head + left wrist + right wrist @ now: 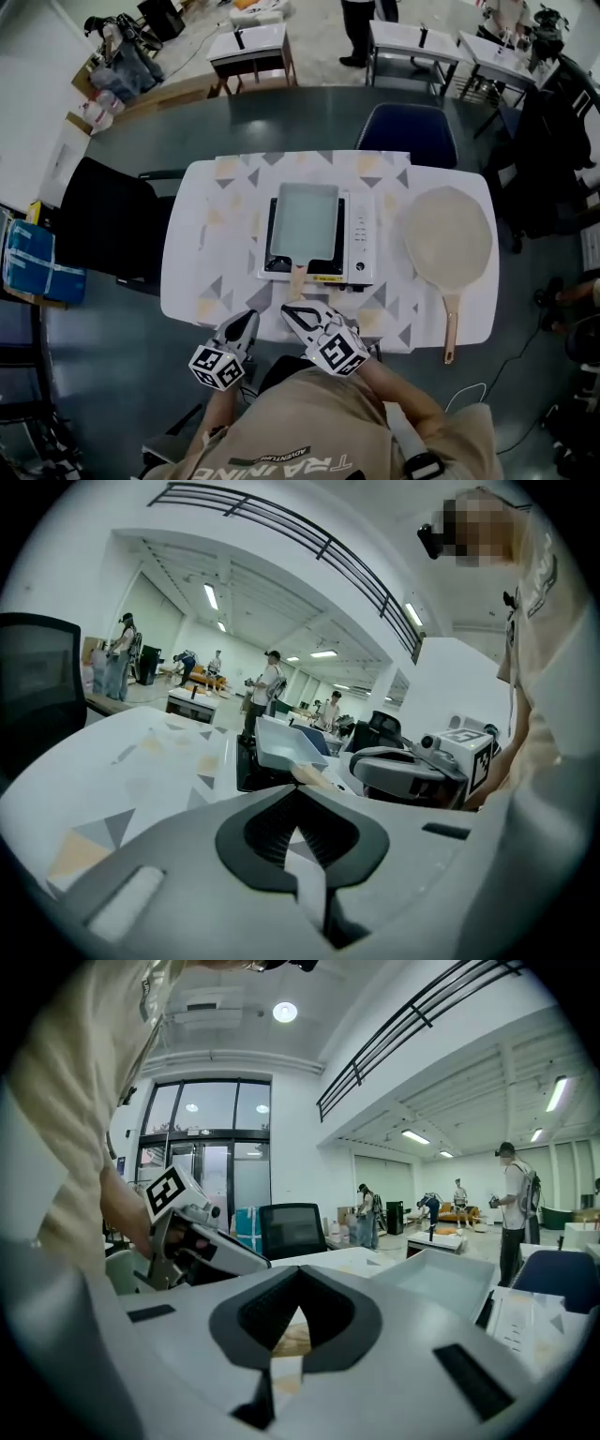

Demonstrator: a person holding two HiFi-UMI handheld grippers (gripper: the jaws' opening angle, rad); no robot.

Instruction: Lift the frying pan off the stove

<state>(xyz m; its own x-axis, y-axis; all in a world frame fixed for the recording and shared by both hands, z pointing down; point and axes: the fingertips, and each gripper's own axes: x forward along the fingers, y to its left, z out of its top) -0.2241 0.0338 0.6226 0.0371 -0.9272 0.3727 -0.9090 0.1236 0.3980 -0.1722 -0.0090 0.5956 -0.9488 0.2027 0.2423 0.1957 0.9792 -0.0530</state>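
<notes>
A grey rectangular frying pan [305, 220] sits on a white portable stove [361, 246] in the middle of the table. Its wooden handle [297, 277] points toward me. My right gripper [292, 310] is shut and hovers just short of the handle's end, with nothing held. My left gripper [250, 320] is shut too, a little to the left over the table's near edge. In the left gripper view the pan [281, 745] lies ahead beyond the closed tips [298, 789]. In the right gripper view the pan [445, 1279] is ahead right, and the handle [292, 1338] shows below the jaws.
A round beige pan with a wooden handle [448, 234] lies on the right of the white patterned table [192, 272]. A blue chair [410, 131] stands at the far side, a black chair [103, 220] at the left. People stand among desks farther back.
</notes>
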